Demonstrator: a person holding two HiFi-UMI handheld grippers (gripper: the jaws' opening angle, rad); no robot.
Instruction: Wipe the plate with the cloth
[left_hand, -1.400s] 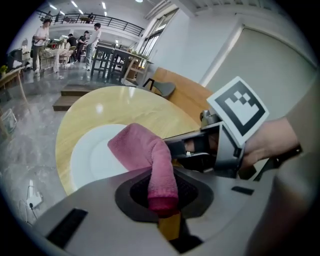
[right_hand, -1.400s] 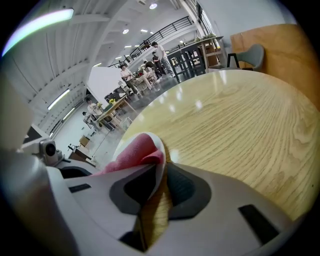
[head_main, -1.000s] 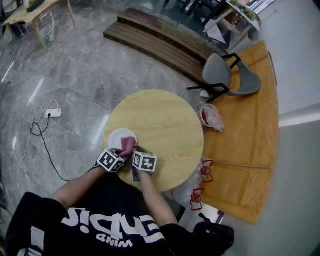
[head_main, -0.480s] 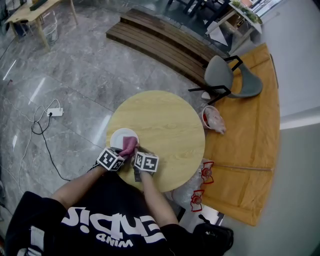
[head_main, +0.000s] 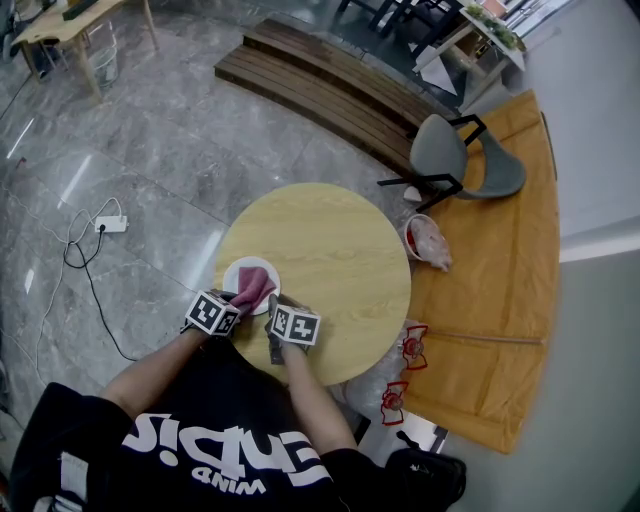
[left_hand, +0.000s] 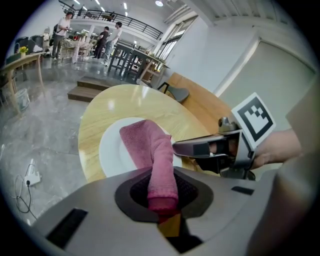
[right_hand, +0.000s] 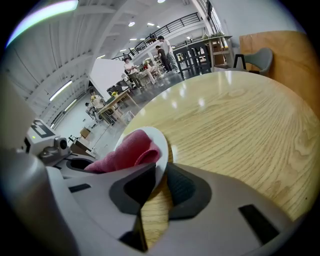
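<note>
Plate (head_main: 235, 272), seemingly tilted on the surface (head_main: 340, 255), has its rim clenched in the right tongs (right_hand: 156, 184); left tongs (left_hand: 163, 199) grasp the pink cloth (left_hand: 150, 150).

Head view: near rim of plate (head_main: 232, 270) hidden behind left hand-held gripper (head_main: 237, 299) and right hand-held gripper (head_main: 273, 303), their jaws mostly covered from above. Left gripper view: near end of cloth (left_hand: 152, 160) vanishes between jaws; gripper body masks plate's near part. Right gripper view: near edge of worktop (right_hand: 240, 125) hidden by gripper body. People (left_hand: 107, 36) in far hall too small to tell apart.
</note>
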